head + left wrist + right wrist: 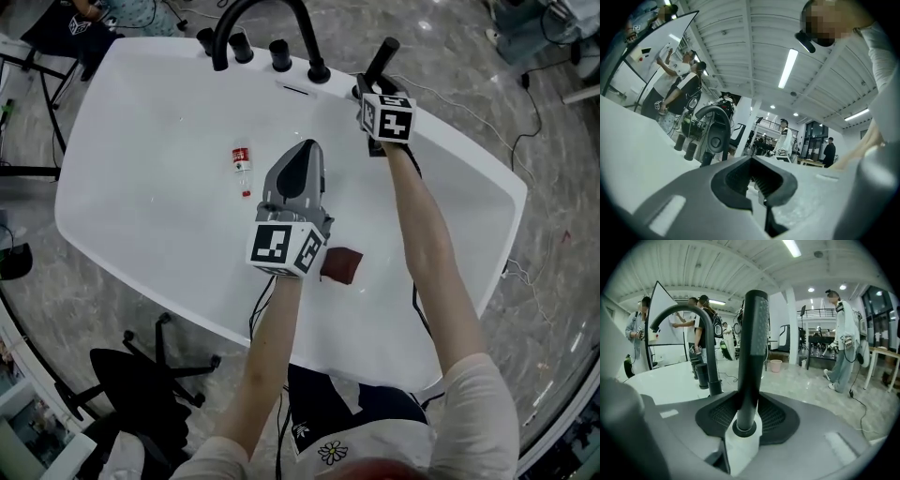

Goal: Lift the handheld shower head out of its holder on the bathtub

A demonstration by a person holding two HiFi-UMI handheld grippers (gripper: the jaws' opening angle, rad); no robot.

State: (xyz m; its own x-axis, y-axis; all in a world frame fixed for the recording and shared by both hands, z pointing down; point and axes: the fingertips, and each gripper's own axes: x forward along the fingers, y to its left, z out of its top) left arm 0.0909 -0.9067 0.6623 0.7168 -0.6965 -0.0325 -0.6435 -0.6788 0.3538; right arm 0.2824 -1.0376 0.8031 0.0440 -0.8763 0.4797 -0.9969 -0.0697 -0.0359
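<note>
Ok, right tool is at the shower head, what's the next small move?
Probably lift the right tool straight up, along the handle. Its jaws look closed on the shower head, which stands upright with its base seated in the holder; the left tool is shut and empty.

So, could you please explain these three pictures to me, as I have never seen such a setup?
No robot: a person holds a two-jaw gripper in each hand. One picture looks down from a head camera; two look along each gripper's jaws. Below is a white bathtub with a black faucet; in it lie a small red-and-white bottle and a dark red item. The right gripper grips the handheld shower head, standing in its holder. The left gripper is shut, empty, above the tub.
</note>
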